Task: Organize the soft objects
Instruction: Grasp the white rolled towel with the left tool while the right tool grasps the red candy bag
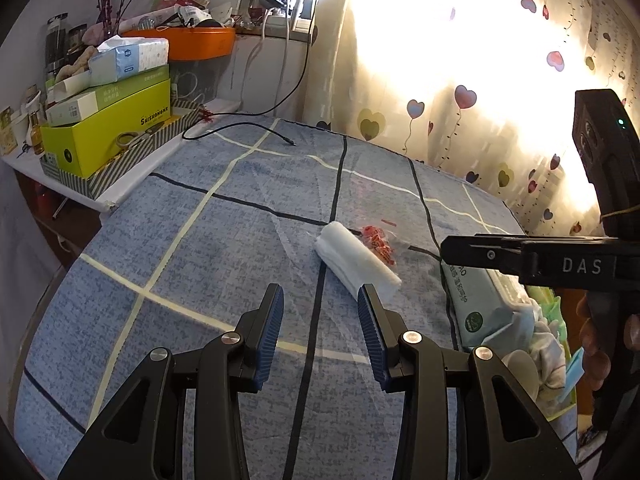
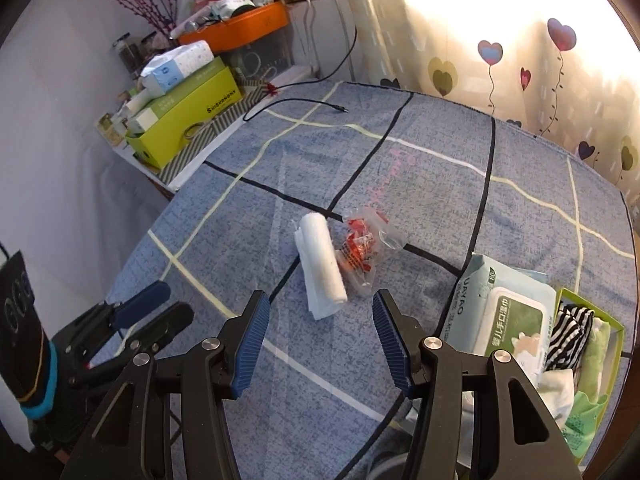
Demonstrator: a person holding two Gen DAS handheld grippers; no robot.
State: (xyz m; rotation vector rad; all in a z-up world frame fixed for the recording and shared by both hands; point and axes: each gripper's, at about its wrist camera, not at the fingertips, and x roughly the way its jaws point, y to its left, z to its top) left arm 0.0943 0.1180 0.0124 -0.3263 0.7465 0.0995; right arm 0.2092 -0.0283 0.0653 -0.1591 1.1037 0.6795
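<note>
Right wrist view shows my right gripper [image 2: 318,334] spread wide and empty, hovering just short of the rolled white towel [image 2: 322,268] on the blue checked bedspread [image 2: 420,184]. My left gripper [image 1: 320,322] is equally wide and holds nothing. I judge the towel the next pick: close across the roll's middle so it stays wound. Touching the towel's far side lies a crinkly red snack bag [image 2: 362,250]; right of the towel sit the wipes pack [image 2: 500,316] and green box [image 2: 600,344].

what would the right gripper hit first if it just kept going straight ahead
Probably the rolled white towel or the clear bag of red sweets touching it; both lie ahead of the open right gripper on the blue checked sheet. Depth is unclear.
</note>
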